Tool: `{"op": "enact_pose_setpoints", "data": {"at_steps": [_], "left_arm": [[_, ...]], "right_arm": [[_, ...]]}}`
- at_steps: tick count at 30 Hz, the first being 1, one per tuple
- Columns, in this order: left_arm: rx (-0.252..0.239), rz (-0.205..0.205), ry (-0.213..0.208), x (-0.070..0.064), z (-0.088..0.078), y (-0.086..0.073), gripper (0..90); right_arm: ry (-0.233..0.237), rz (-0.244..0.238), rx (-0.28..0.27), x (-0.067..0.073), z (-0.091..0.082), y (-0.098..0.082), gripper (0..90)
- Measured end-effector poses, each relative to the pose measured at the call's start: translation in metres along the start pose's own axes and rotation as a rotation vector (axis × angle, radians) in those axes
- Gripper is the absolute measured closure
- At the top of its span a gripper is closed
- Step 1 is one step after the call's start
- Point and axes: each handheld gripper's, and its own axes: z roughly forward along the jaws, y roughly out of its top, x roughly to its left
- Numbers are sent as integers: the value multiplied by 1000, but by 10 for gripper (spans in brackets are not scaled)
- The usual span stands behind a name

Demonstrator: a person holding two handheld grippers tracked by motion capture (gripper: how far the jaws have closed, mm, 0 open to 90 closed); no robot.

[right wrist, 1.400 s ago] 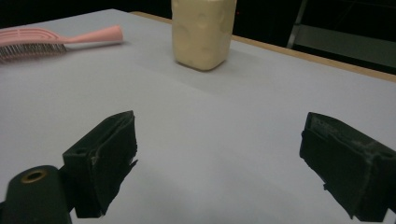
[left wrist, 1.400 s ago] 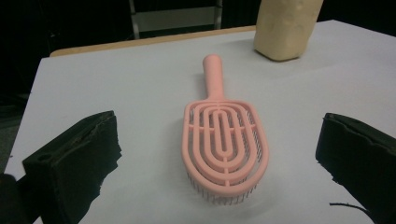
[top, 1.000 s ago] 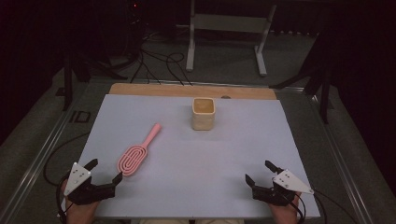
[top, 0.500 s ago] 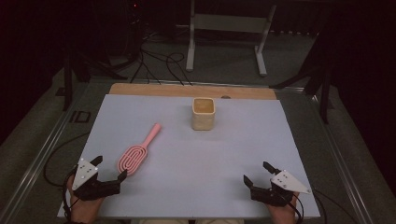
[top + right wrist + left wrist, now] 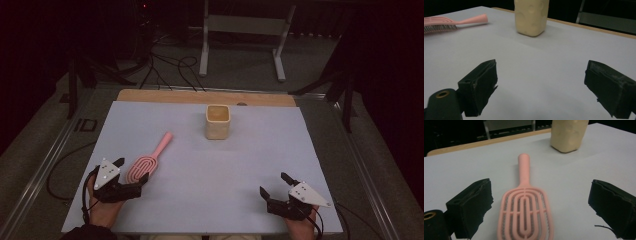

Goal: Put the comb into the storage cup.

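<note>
A pink hairbrush [image 5: 148, 159] lies flat on the white table sheet [image 5: 250, 155] at the front left, handle pointing away toward the far right. My left gripper [image 5: 131, 171] is open, its jaws standing on either side of the brush's slotted head [image 5: 525, 212] without touching it. A cream square cup [image 5: 217, 121] stands upright at the far middle. My right gripper [image 5: 273, 183] is open near the front right edge with nothing between its jaws. In the right gripper view, that gripper [image 5: 541, 68] faces the cup [image 5: 531, 17], and the brush [image 5: 449, 22] shows at the upper left.
A strip of wooden tabletop [image 5: 200, 96] shows beyond the sheet's far edge. Behind the table, a metal stand [image 5: 240, 30] and loose cables [image 5: 165, 65] are on the floor. Bare sheet lies between brush, cup and right gripper.
My left gripper has moved forward and rightward until its jaws straddle the brush head. The right gripper has barely shifted. Brush and cup have stayed put.
</note>
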Motion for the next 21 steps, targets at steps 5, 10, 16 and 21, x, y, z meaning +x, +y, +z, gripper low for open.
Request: {"op": "enact_pose_setpoints", "data": {"at_steps": [5,10,16,21], "left_arm": [[8,13,-14,-7,8,7,110],[42,53,-6,-19,14,11,299],[63,50,-65,-21,21,11,550],[78,47,-85,-21,23,9,651]], "right_arm": [[-9,9,-2,-2,-1,0,110],[-9,7,-1,-2,0,0,109],[-13,7,-3,-4,-1,0,110],[-15,6,-2,-4,-1,0,110]]}}
